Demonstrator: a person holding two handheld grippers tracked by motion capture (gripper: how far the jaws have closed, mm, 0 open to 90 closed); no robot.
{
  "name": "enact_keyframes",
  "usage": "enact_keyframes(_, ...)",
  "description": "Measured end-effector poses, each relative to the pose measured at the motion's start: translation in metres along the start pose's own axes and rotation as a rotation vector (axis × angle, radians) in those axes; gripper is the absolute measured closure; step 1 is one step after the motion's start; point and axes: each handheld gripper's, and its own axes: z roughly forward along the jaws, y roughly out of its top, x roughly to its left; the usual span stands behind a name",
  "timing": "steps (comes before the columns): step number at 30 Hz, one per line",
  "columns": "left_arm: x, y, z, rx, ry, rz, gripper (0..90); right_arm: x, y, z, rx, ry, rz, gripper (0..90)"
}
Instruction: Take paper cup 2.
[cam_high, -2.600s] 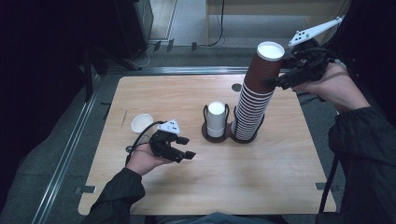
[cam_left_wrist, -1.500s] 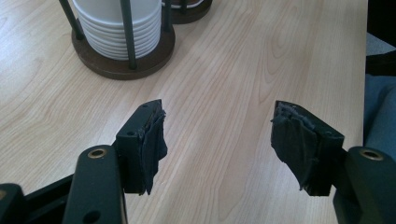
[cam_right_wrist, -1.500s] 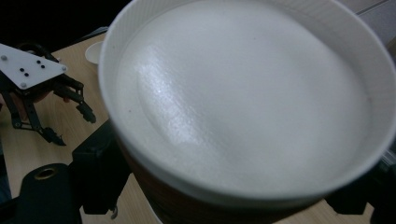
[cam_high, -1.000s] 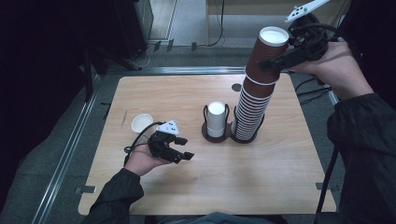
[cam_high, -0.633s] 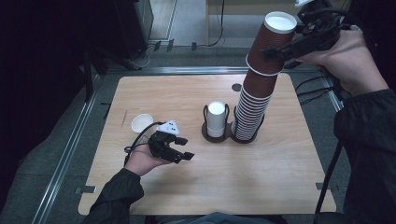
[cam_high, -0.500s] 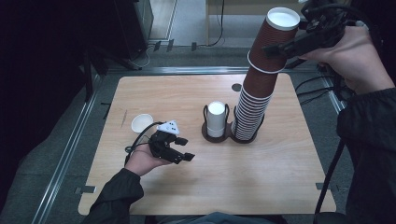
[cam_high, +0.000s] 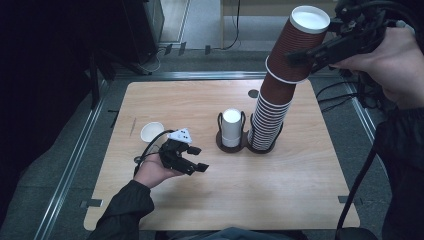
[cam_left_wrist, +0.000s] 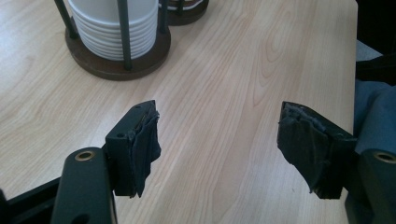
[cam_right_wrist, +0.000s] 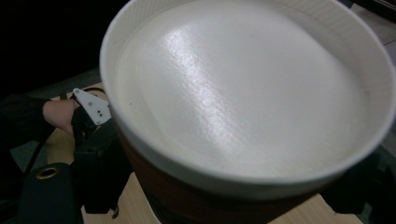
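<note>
Right claw: the right claw (cam_high: 300, 56) is at the upper right of the high view. It squeezes the top brown cup (cam_high: 299, 42) from the side, so the cup can come off the pile.
Top brown cup: it is up high and leans to the right. Its bottom looks still tucked into the cup under it. I think the lean helps it come loose.
Brown cup stack (cam_high: 270, 117): it stands in a round holder (cam_high: 264, 148) right of the middle of the frame. The holder's posts keep the tall pile from falling.
White cup stack (cam_high: 231, 127): it sits in its own holder, just left of the brown pile and touching nothing else.
Left claw: the left claw (cam_high: 196, 159) is at the lower left of the high view, close above the tabletop (cam_high: 300, 190). Its jaws have just been opening. They are partly open with nothing between them, maybe ready to take a cup.
Small white bowl (cam_high: 152, 131): it sits alone on the tabletop, near the left hand (cam_high: 152, 172).
</note>
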Motion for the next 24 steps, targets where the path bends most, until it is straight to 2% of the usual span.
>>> enact_keyframes(9,0.002,0.0,-0.003,-0.015,0.015,-0.012,27.8,0.026,-0.006,-0.003,-0.011,0.055,-0.022,17.2)
enact_keyframes(15,0.004,0.0,-0.006,-0.029,0.011,-0.027,26.5,0.042,-0.02,0.006,-0.015,0.113,-0.035,17.2)
enact_keyframes(18,0.004,0.0,-0.007,-0.034,-0.001,-0.017,28.0,0.051,-0.029,0.012,-0.011,0.132,-0.045,17.1)
enact_keyframes(24,0.003,0.0,-0.007,-0.042,0.002,-0.016,28.2,0.062,-0.041,0.022,-0.012,0.169,-0.057,17.1)
